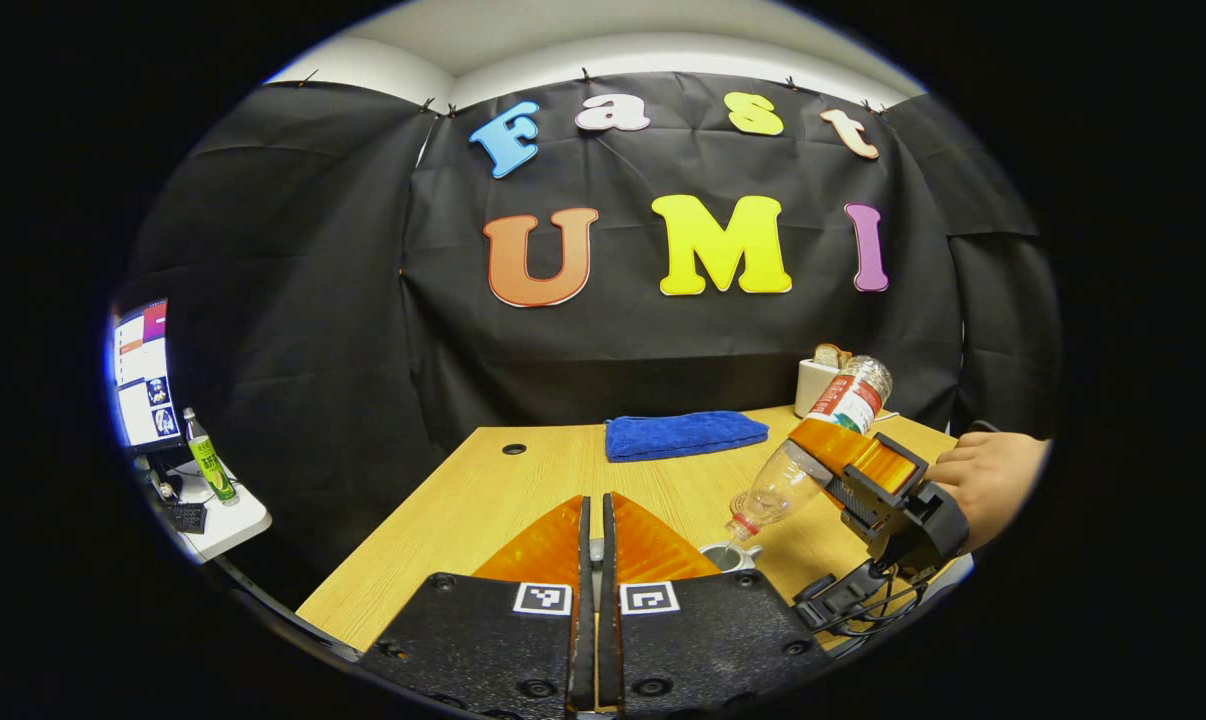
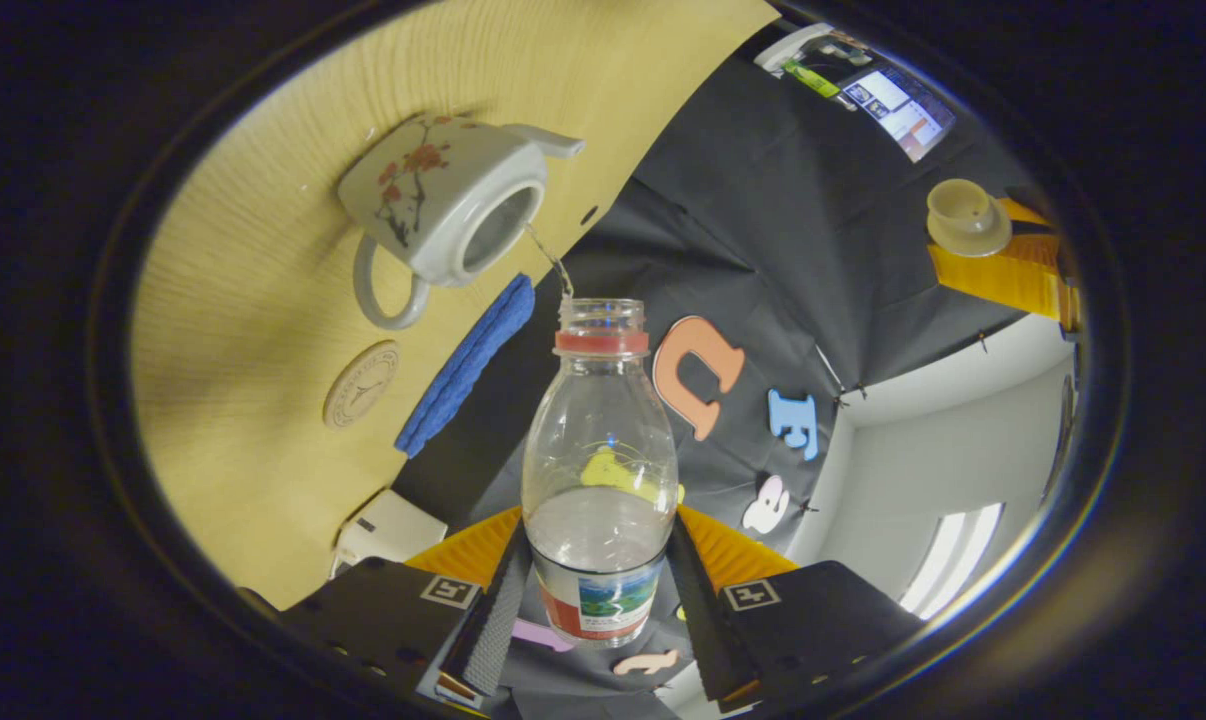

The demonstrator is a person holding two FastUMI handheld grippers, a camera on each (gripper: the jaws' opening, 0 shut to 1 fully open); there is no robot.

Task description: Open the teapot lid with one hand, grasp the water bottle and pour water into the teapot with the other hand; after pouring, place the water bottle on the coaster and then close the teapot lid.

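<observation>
Bottle [image 2: 600,470] mouth above teapot [image 2: 443,200]; coaster [image 2: 361,384] beside teapot.

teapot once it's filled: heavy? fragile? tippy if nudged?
The teapot looks glazed ceramic, so probably fragile and slippery. Water from the bottle is streaming in, so likely getting heavier. Squat body flat on the table: probably slides rather than tips.

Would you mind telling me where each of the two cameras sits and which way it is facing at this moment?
Left gripper view: rides the left gripper, level, facing the booth wall over the table; own fingers nearly closed on the lid's knob; a hand holds the right gripper.
Right gripper view: rides the right gripper, rolled and tipped, looking along the water bottle toward the teapot; own fingers grip the bottle.
Shared: bottle, teapot, blue cloth, table.
</observation>
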